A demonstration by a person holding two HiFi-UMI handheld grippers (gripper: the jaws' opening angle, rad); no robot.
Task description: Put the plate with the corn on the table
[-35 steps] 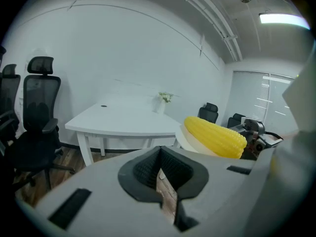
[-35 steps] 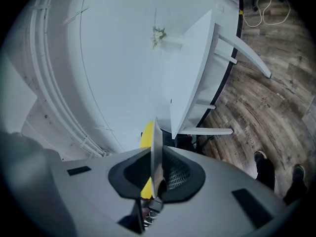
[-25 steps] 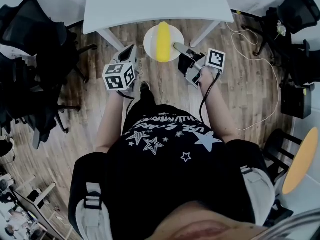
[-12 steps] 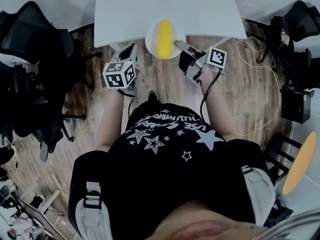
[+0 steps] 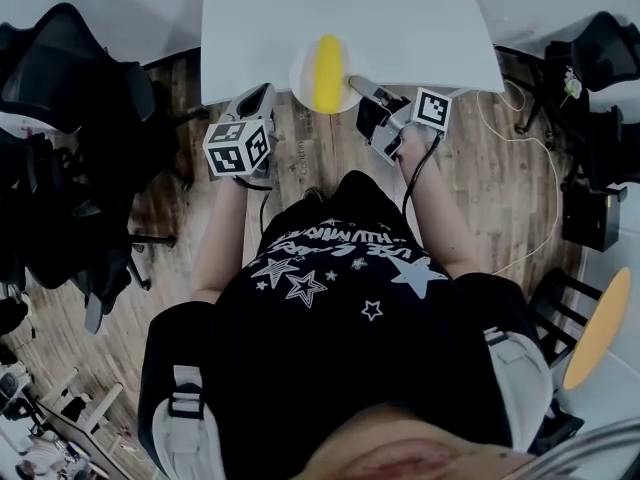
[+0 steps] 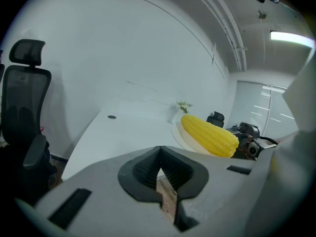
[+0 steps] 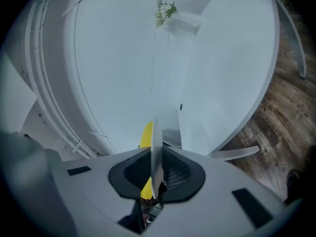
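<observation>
A yellow corn cob (image 5: 327,60) lies on a white plate (image 5: 300,76) that hangs over the front edge of the white table (image 5: 400,18). My right gripper (image 5: 356,86) is shut on the plate's right rim. In the right gripper view the plate (image 7: 156,147) shows edge-on between the pads, with the corn (image 7: 146,132) behind it. My left gripper (image 5: 260,95) hovers left of the plate, shut and holding nothing. In the left gripper view, the corn (image 6: 210,132) and plate (image 6: 183,138) lie to the right beyond my left gripper (image 6: 159,158).
Black office chairs stand at the left (image 5: 60,118) and at the far right (image 5: 610,38). A small plant (image 7: 167,10) in a white vase stands far back on the table. A thin cable (image 5: 540,168) loops over the wooden floor on the right.
Both grippers and the person have moved toward the table. The plate with the corn, earlier over the floor in front of the table, now overlaps the table's front edge.
</observation>
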